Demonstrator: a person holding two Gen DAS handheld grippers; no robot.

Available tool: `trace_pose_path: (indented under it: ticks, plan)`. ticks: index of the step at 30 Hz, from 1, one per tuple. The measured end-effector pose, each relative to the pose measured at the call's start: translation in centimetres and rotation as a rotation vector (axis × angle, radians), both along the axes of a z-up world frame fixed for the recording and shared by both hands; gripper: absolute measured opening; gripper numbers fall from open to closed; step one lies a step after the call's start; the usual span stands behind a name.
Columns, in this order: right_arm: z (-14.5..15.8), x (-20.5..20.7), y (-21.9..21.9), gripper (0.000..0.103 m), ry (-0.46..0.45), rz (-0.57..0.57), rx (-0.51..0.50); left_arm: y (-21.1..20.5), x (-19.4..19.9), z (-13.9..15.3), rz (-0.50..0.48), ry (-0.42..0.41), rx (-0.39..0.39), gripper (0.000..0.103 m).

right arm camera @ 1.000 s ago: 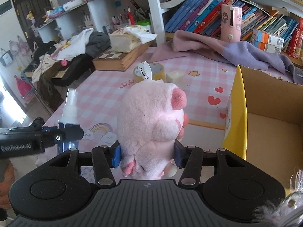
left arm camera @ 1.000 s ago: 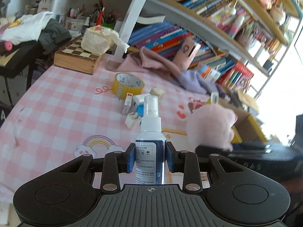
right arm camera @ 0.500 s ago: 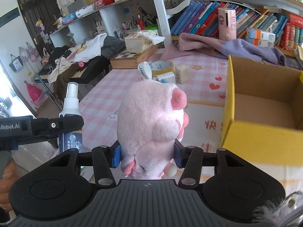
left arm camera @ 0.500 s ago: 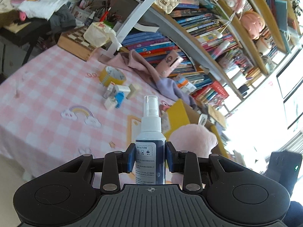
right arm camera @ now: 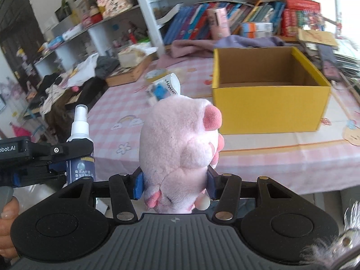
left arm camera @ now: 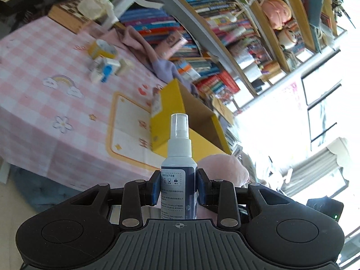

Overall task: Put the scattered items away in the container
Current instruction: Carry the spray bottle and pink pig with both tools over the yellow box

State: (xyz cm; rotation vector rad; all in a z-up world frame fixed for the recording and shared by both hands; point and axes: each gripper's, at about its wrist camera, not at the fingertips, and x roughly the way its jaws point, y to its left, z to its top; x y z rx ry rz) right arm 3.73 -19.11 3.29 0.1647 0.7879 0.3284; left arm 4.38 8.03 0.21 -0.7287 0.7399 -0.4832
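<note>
Both grippers have swung toward the empty yellow box (right arm camera: 270, 103). Left gripper (left arm camera: 178, 189) clamps an upright spray bottle (left arm camera: 178, 157); right gripper (right arm camera: 175, 184) squeezes a pink plush toy (right arm camera: 180, 148).

The letters "bot.AI" are read in white on the black body of the left tongs (right arm camera: 57, 157) at nine o'clock in the right wrist view, "HWH" is printed on the white tag (right arm camera: 172, 86) of the pink plush toy (right arm camera: 180, 148), and the spray bottle (left arm camera: 178, 180) label is too small to be read.
</note>
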Motion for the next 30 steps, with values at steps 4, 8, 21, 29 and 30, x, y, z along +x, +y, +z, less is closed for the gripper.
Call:
trace_pose_path:
  ticks: [4, 8, 21, 29, 30]
  plan:
    - [0.0, -1.6, -1.4, 0.049, 0.002, -0.044, -0.021, -1.4, 0.1, -0.3, -0.046, 0.001, -0.017, 0.031]
    - [-0.2, -2.8, -3.2, 0.049, 0.012, -0.108, -0.033, -3.0, 0.7, -0.5, -0.1, 0.006, -0.032, 0.031]
    - [-0.5, -3.3, -8.2, 0.049, 0.022, -0.249, -0.038, -8.4, 3.6, -0.4, -0.243, 0.001, -0.057, 0.031]
    - [-0.2, -0.2, -9.9, 0.049, -0.001, -0.243, -0.043, -10.3, 7.1, 0.5, -0.251, -0.02, -0.063, 0.031]
    - [-0.1, 0.3, -10.2, 0.049, -0.008, -0.239, -0.044, -10.6, 7.7, 0.7, -0.25, -0.026, -0.063, 0.031]
